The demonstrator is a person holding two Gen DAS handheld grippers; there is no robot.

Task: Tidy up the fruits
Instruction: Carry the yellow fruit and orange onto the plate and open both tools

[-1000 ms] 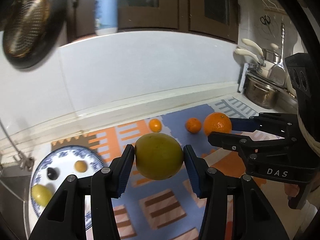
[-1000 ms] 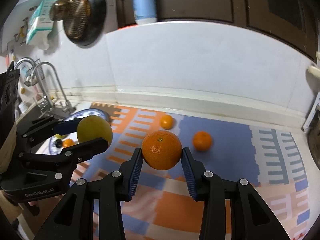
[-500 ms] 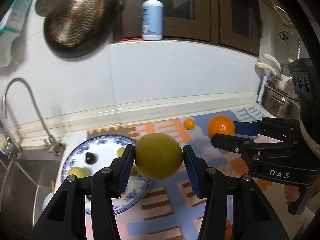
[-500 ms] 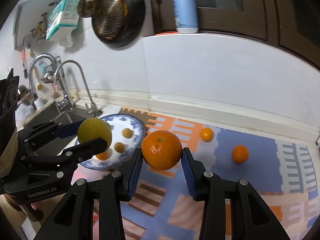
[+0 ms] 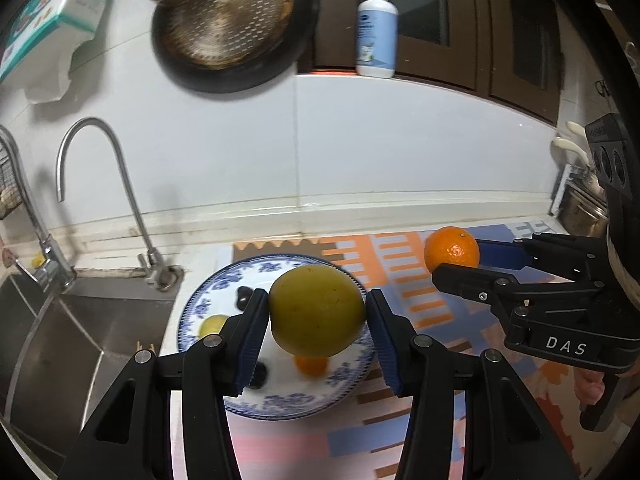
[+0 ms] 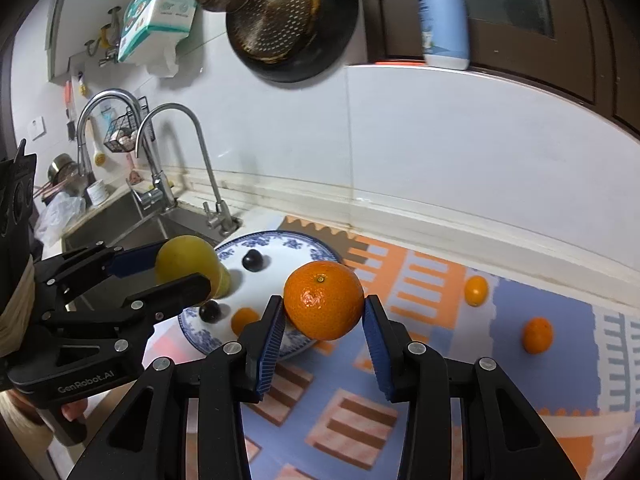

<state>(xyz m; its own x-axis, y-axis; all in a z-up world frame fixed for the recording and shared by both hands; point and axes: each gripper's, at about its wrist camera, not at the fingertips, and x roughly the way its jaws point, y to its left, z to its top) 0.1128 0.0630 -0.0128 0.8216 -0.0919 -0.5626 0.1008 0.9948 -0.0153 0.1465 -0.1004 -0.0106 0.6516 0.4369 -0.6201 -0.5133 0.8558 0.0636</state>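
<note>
**Two fruits held over the counter, one in each gripper**

Two grippers fill the lower part of both wrist views, each clenched on a fruit. The left gripper [image 5: 317, 322] grasps a yellow-green fruit [image 5: 316, 310] between its blue pads, at the centre of the left wrist view and in front of the blue-patterned plate [image 5: 224, 286]. The right gripper [image 6: 324, 312] grips a large orange [image 6: 323, 300], pads pressed on both flanks, at the centre of the right wrist view; in the picture it overlaps the plate's right edge.

Just behind, the plate lies on a patterned mat [image 6: 540, 384] of orange, blue and pink blocks. On it the right wrist view shows two dark round fruits [image 6: 253, 260], a small orange fruit [image 6: 244, 319] at the near rim, and part of a yellow one hidden behind the held fruit. Farther right on the mat, well apart from the plate, lie two small oranges [image 6: 476, 290], one in mid-frame and one nearer the right edge.

Left of the plate sits a steel sink [image 5: 60, 332] with curved taps [image 6: 176, 152]. At the top of the frame, a dark pan with a strainer [image 6: 292, 20] hangs on the white wall, a pump bottle [image 6: 442, 16] stands on the ledge at upper right, and a tissue box [image 6: 160, 4] sits upper left.
</note>
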